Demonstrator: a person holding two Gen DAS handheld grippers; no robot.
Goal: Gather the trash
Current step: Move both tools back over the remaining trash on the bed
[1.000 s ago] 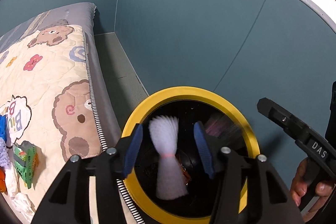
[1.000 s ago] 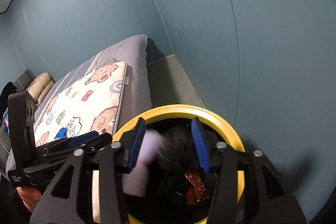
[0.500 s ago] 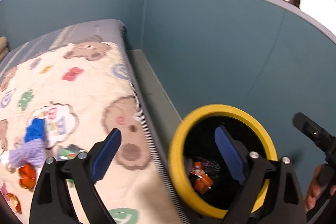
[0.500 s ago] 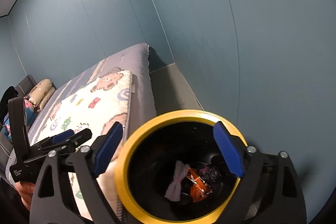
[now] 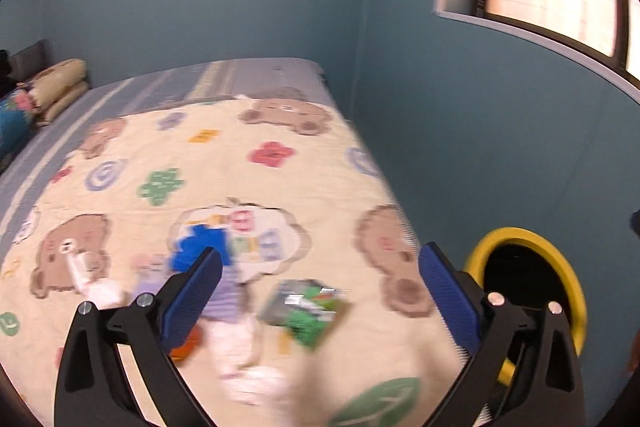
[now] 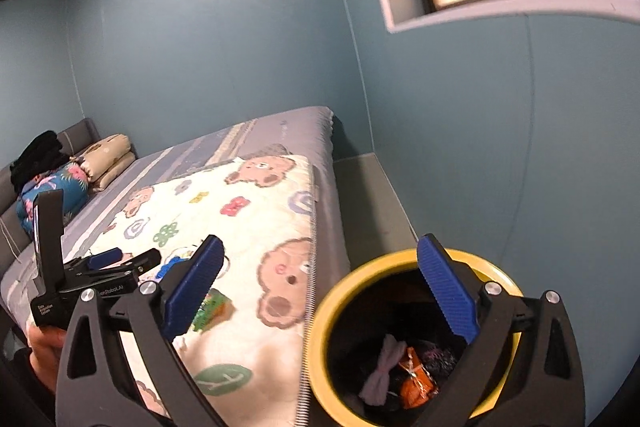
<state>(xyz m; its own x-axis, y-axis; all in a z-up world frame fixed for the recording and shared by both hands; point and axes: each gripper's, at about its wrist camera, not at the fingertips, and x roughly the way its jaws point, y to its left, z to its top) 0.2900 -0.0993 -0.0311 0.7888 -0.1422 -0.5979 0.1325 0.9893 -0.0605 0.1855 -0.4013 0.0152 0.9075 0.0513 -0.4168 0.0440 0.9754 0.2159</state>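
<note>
Both grippers—L (image 5: 320, 291), R (image 6: 320, 287)—were opening wide, empty; bin (image 6: 320, 327) fed. Next: grab green wrapper (image 5: 308, 311) off bed (image 5: 280, 131).

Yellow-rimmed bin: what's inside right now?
Inside the bin, the right wrist view shows a pale pinched paper piece, an orange wrapper and something dark and speckled. The right gripper's finger hides part of the interior.

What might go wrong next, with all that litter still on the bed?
The litter lies bunched: reaching for the green wrapper, the left gripper, its jaws opening with nothing between them, may pinch the quilt or the purple cloth too. The bin stands tight against the bed, so a swinging hand might tip it.
</note>
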